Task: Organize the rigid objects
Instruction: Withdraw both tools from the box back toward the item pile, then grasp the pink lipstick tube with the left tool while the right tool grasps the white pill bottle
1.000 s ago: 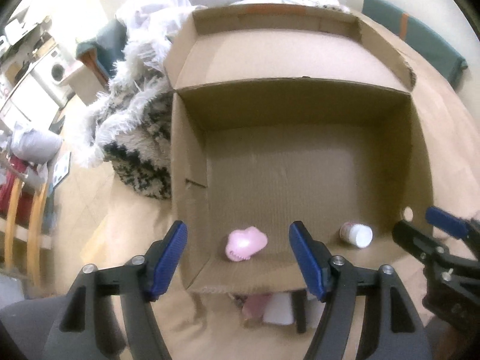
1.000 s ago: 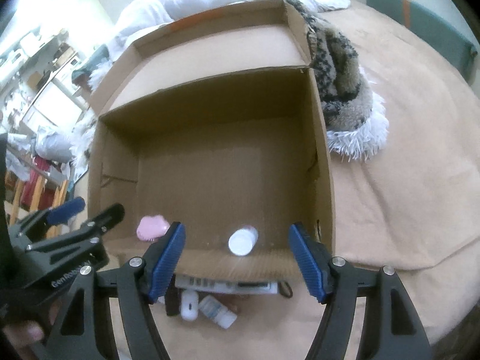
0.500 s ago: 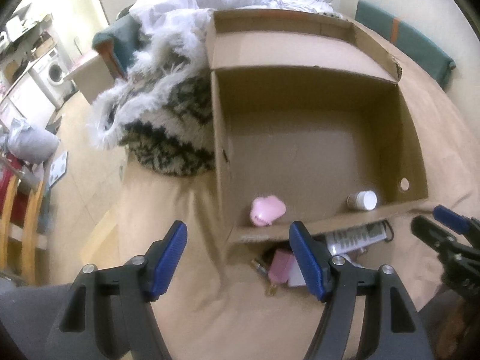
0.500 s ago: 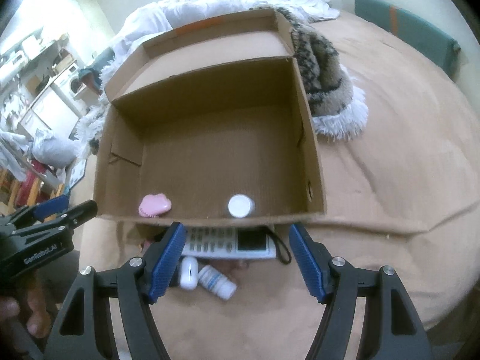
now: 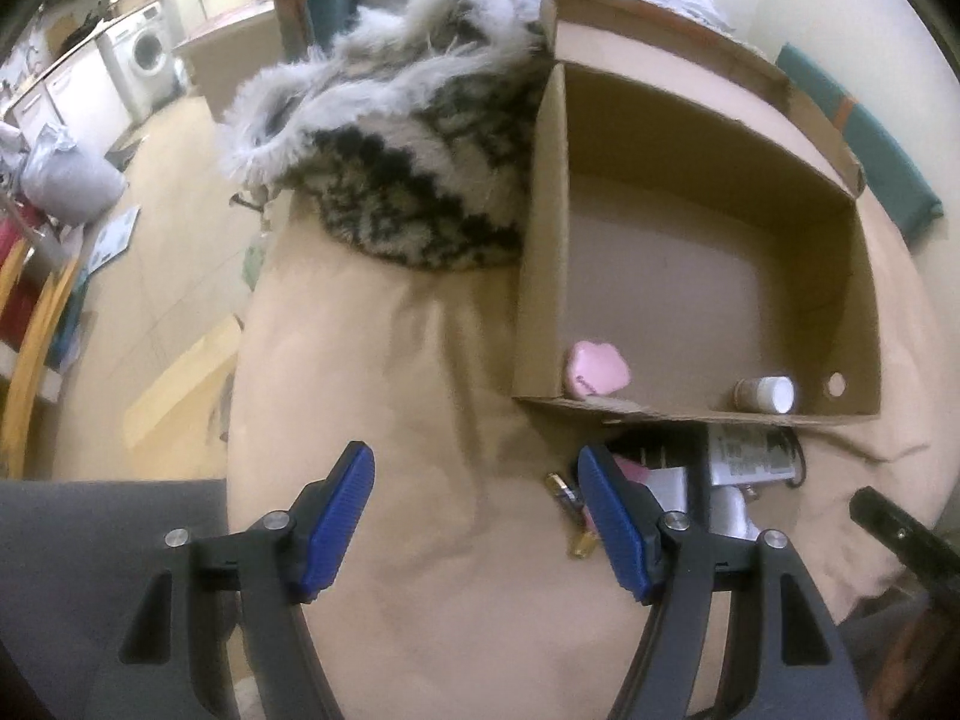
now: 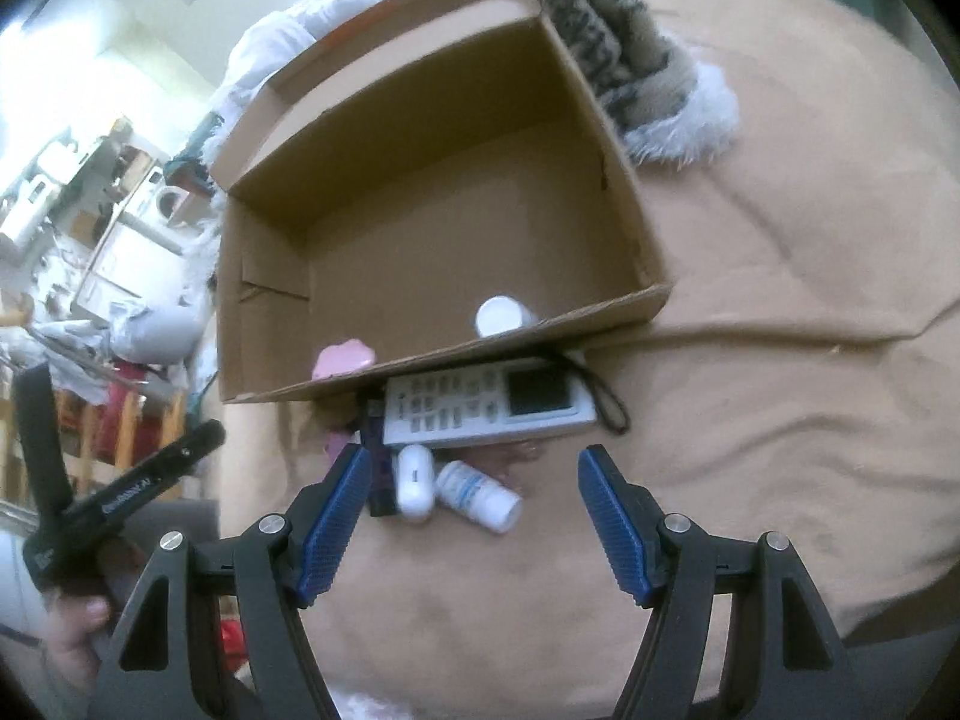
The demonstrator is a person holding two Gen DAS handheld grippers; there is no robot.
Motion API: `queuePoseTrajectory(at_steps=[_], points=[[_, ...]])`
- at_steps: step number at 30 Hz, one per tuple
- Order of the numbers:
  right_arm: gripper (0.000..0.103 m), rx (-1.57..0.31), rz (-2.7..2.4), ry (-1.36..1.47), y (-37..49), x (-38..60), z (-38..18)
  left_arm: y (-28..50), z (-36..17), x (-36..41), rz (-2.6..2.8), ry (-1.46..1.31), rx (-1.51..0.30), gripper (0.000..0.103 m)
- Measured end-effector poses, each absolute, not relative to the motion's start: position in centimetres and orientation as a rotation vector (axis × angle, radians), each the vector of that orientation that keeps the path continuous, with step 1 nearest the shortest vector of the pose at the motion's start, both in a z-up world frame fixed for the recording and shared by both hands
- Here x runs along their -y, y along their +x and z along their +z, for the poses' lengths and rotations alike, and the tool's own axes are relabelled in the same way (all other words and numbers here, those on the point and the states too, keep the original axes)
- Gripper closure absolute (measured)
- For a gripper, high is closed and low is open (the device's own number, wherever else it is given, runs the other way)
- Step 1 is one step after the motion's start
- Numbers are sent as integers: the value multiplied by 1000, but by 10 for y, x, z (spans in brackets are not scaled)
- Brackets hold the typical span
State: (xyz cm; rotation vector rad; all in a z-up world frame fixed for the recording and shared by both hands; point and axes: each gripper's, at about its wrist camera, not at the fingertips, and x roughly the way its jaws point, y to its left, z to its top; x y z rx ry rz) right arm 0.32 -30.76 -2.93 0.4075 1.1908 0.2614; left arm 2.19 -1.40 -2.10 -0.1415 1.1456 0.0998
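Right wrist view: my right gripper (image 6: 471,519) hangs wide and empty, the small white bottle (image 6: 478,495) between its jaws, the remote control (image 6: 486,402) just beyond; left gripper (image 5: 474,519) likewise agape.

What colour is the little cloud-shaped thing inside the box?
Pink. The cloud-shaped thing shows best in the left wrist view, lying in the box by its near wall.

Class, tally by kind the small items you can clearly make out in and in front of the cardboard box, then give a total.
Small bottles: 2
Remote control: 1
White capsule-shaped case: 1
Pink cloud-shaped item: 1
Total: 5, leaving out the partly hidden pieces beside the remote control.
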Motion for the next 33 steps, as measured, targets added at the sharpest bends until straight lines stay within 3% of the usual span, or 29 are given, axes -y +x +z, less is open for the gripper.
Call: queuePoseTrajectory(at_steps=[9,13,19,23,33], points=[[28,-1232,240,405,11,297,-41,36,-51,24,1,-165,-1269,38],[28,-1256,273,472,13,299,-47,42,-62,45,-96,-145,-1297,55],[28,-1273,272,534,14,306,-52,55,-90,65,-186,-141,-1377,66],[28,-1283,271,554,14,310,-55,63,-100,62,-226,-220,-1396,81],[28,-1306,274,553,16,309,-60,59,-86,57,-191,-218,-1355,83]])
